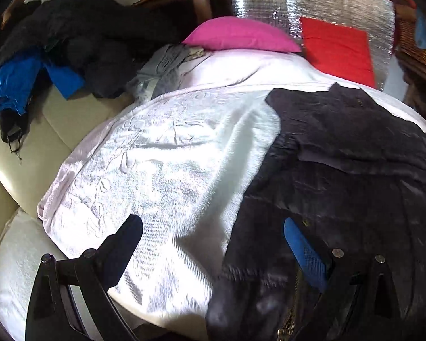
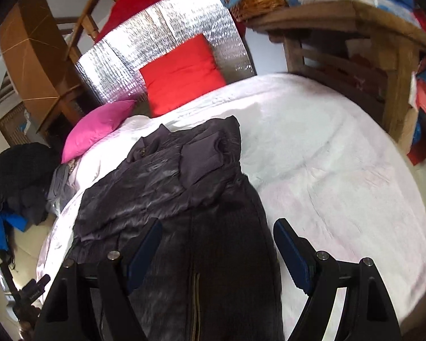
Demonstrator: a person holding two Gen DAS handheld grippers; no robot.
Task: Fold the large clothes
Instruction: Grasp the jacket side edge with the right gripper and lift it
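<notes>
Zipper (image 2: 196,298) and hem of the dark jacket (image 2: 184,193) lie nearest, at 6 o'clock, between the pads of the right hand-held gripper (image 2: 217,251), which stands apart and holds nothing. Also the left hand-held gripper (image 1: 213,236) stands apart, one pad over the white bedspread (image 1: 144,153), the other over the jacket's edge.

The jacket lies lengthwise on the bed, collar toward 12 o'clock, its upper part crumpled. I think it is better to grip the two lower corners at the same moment, taking only jacket cloth, not the bedspread. Pink pillow (image 2: 99,126) and red cushion (image 2: 181,74) rest beyond, well apart.
</notes>
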